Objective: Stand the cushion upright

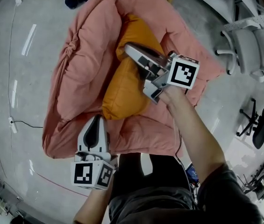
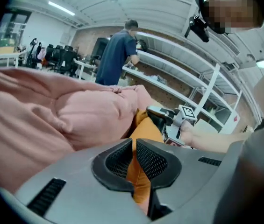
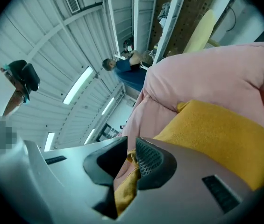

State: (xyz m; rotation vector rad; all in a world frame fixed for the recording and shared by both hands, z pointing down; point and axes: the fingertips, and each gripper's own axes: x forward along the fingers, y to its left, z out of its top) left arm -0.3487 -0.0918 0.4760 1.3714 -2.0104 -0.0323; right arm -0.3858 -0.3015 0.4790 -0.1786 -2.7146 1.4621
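Observation:
An orange cushion [image 1: 127, 87] leans against a big pink beanbag [image 1: 80, 55], its long side running from upper right to lower left in the head view. My right gripper [image 1: 129, 48] is shut on the cushion's top edge; in the right gripper view [image 3: 131, 158] orange fabric [image 3: 220, 129] is pinched between the pads. My left gripper [image 1: 96, 120] is shut on the cushion's lower corner, and in the left gripper view [image 2: 133, 149] a fold of orange cloth [image 2: 146, 125] runs through the closed jaws. The right gripper [image 2: 169, 118] also shows there, beyond the cushion.
The pink beanbag [image 2: 71, 115] [image 3: 206, 78] lies on a grey floor. A white office chair [image 1: 251, 45] stands at the right, a black chair [image 1: 262, 127] below it. A cable [image 1: 26, 123] runs on the floor at left. A person [image 2: 115, 55] stands at shelving far behind.

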